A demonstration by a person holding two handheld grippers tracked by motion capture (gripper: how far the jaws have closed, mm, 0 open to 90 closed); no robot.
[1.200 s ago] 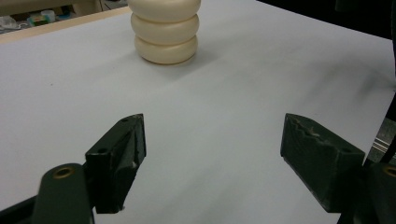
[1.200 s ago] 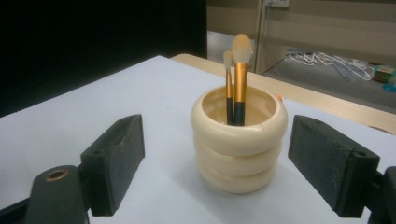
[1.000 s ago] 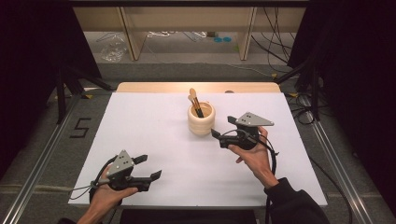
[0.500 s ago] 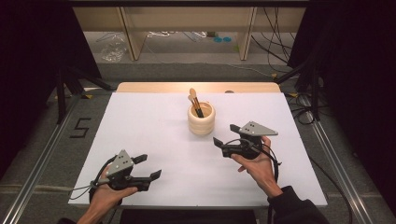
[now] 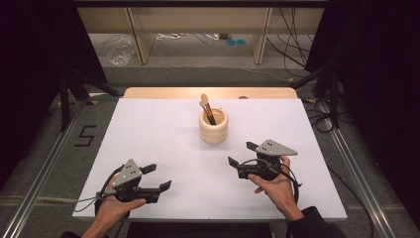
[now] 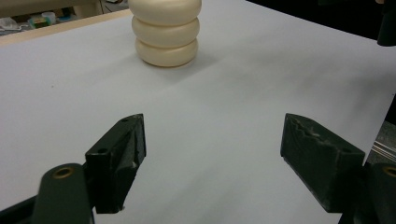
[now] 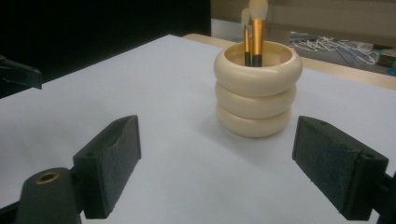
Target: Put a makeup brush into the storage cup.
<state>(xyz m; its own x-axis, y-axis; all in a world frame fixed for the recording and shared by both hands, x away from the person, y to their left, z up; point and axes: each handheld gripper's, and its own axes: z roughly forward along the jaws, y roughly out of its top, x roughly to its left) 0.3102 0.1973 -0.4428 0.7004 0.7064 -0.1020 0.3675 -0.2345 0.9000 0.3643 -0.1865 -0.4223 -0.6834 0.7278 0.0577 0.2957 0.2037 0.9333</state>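
- Now both tongs are spread and empty: left gripper at 7 o'clock, right gripper at 5.
- Cup with brushes stands at 12, apart from both.

White sheet covers the table; bare wooden strip along its far edge. Floor left of table: a taped "5". Far side: wooden shelf uprights, clear plastic bag at left, blue items and loose cables toward right.
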